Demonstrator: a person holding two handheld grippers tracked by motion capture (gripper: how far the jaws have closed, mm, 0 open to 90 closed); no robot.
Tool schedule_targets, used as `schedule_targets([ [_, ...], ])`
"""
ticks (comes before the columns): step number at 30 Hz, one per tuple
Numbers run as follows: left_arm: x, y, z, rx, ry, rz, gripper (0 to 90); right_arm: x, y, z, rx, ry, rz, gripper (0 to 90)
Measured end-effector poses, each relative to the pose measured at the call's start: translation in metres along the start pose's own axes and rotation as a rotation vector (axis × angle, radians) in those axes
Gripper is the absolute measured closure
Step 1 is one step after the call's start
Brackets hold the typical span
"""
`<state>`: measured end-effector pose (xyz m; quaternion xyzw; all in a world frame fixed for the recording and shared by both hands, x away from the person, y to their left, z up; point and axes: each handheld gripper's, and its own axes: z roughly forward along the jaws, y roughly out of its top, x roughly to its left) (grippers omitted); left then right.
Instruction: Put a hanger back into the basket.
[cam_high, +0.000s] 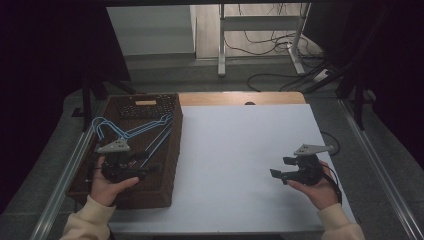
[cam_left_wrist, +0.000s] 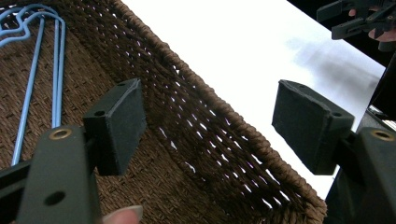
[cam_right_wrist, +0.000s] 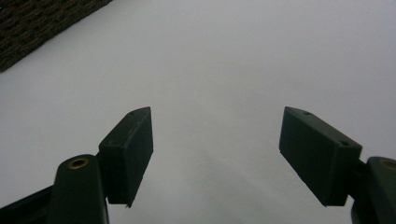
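Several thin blue wire hangers (cam_high: 134, 131), likely light, stiff and tangle-prone, lie in a wicker basket (cam_high: 172, 150); left gripper (cam_high: 145, 170) and right gripper (cam_high: 278, 167) both gape empty, so grip a straight bar.
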<state>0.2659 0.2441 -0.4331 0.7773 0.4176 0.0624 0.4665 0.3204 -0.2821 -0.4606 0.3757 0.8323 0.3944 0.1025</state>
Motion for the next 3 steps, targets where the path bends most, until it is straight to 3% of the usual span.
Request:
schedule_targets([
  [3, 0.0001, 0.0008, -0.0011, -0.007, 0.002, -0.005, 25.7, -0.0009, 0.0, -0.0007, -0.006, 0.006, 0.004, 25.8],
])
